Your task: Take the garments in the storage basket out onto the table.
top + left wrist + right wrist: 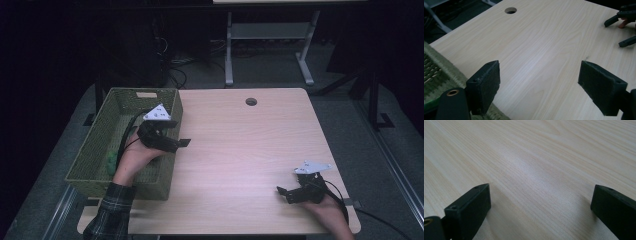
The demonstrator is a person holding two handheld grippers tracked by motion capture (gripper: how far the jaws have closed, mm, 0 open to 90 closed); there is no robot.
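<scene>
The work looks nearly done: a small green object (110, 161) lies inside the woven green rectangular basket (172, 107), the pale wooden surface (240, 150) is bare, and the left gripper (184, 143) and right gripper (280, 190) both hold empty jaws wide.

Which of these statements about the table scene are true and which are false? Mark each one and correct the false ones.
1. Both grippers have their jaws apart. True: the left gripper and the right gripper each show a wide gap with nothing in it.
2. The basket is red plastic. False: it is green and woven.
3. The basket stands at the left side of the table. True.
4. The right gripper holds a cup. False: it holds nothing.
5. The table has a round hole near its far edge. True.
</scene>
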